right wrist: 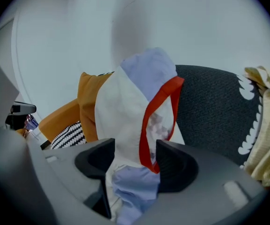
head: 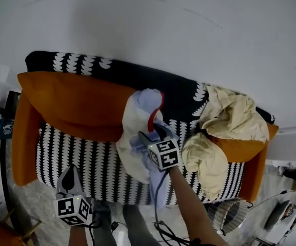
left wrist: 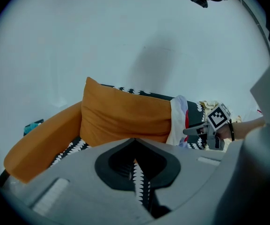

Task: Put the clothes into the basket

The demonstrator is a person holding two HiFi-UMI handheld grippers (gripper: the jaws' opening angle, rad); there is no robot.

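On the orange sofa (head: 60,99), a white-and-lavender garment (head: 137,114) with red trim drapes between the right gripper's (right wrist: 130,161) wide-apart jaws, unclamped. Left gripper (left wrist: 135,165) hovers over the patterned seat, jaws closed, empty. Yellow clothes (head: 230,117) lie at the sofa's right end.

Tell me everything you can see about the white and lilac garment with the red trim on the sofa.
The garment is soft, thin-looking cloth: white and pale lilac panels with a red band. It hangs crumpled over the sofa backrest onto the seat, beside the orange cushion. Its lower folds lie between the wide-open jaws of the right tongs, unclamped.
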